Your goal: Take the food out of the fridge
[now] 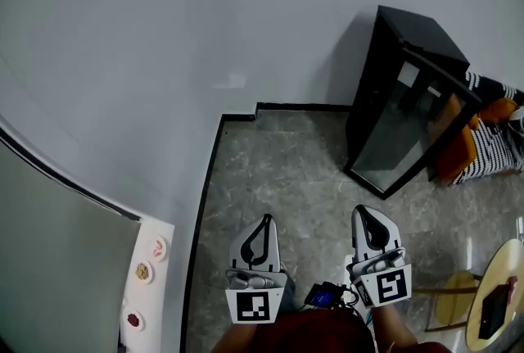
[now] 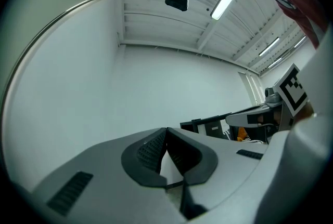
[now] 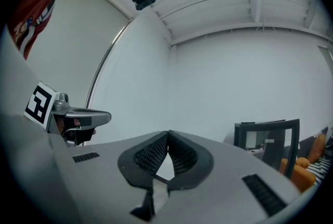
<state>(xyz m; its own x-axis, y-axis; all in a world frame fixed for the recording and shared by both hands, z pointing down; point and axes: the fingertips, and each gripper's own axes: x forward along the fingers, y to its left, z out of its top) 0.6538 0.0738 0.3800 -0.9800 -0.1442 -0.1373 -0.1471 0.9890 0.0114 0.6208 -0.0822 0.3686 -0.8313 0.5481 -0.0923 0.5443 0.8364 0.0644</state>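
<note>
A small black fridge with a glass door (image 1: 409, 106) stands on the grey stone floor against the white wall, door shut; I cannot make out its contents. It also shows as the black fridge (image 2: 208, 127) in the left gripper view and the black fridge (image 3: 268, 140) in the right gripper view. My left gripper (image 1: 264, 220) and right gripper (image 1: 366, 212) are held side by side low in the head view, well short of the fridge. The left gripper (image 2: 166, 130) and right gripper (image 3: 168, 133) have jaws closed tip to tip with nothing between them.
A tall grey panel (image 1: 57, 261) fills the left, with a white ledge (image 1: 147, 278) that carries three small round items. Orange cushions on striped fabric (image 1: 491, 138) lie right of the fridge. A round wooden table (image 1: 501, 298) and a stool (image 1: 454, 298) stand at the lower right.
</note>
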